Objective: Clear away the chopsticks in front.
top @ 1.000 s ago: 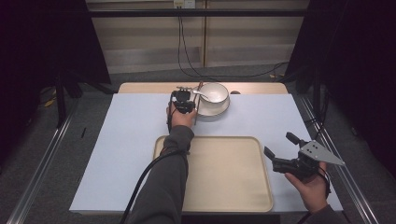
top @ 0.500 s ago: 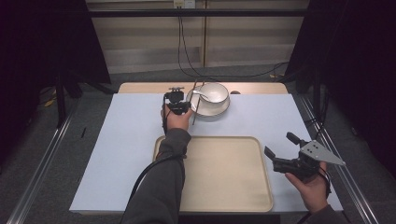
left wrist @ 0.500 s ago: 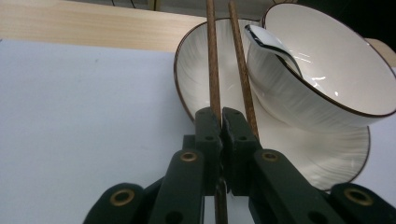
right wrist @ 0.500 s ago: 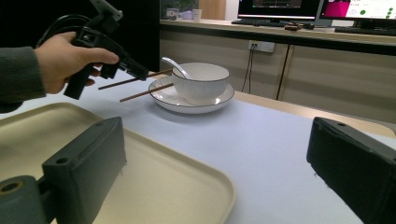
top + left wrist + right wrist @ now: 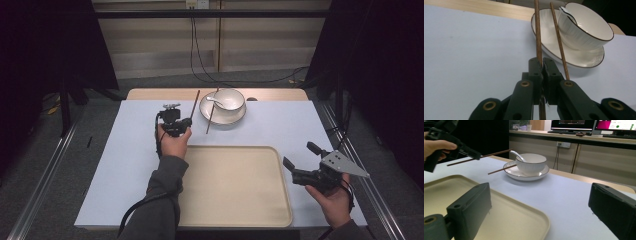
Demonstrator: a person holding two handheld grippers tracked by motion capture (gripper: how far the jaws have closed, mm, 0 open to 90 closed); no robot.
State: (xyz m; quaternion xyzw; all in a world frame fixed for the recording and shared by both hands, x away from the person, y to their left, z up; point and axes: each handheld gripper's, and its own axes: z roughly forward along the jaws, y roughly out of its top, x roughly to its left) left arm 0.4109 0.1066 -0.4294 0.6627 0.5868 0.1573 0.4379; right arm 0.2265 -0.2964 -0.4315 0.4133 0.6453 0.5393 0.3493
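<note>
My left gripper [image 5: 183, 121] [image 5: 542, 62] is shut on one brown chopstick [image 5: 195, 102] [image 5: 538, 32], held above the white mat just left of the plate. A second chopstick [image 5: 212, 112] [image 5: 559, 40] lies with its far end on the white plate [image 5: 220, 118] [image 5: 584, 58]. On that plate stands a white bowl [image 5: 229, 100] [image 5: 586, 27] with a white spoon [image 5: 214, 99] [image 5: 565, 12] in it. My right gripper [image 5: 300, 155] [image 5: 541, 212] is open and holds nothing, hovering at the right edge of the beige tray [image 5: 232, 185] [image 5: 499, 220].
A white mat [image 5: 125, 150] covers the table; a strip of bare wood [image 5: 160, 93] shows at the back. Cables [image 5: 200, 55] hang beyond the table. Metal rails [image 5: 45, 165] run along both sides. In the right gripper view, the left gripper [image 5: 465, 150] holds its chopstick [image 5: 495, 153] level.
My left gripper has moved left and back toward the person, carrying one chopstick off the plate. The right gripper has stayed put and open.
</note>
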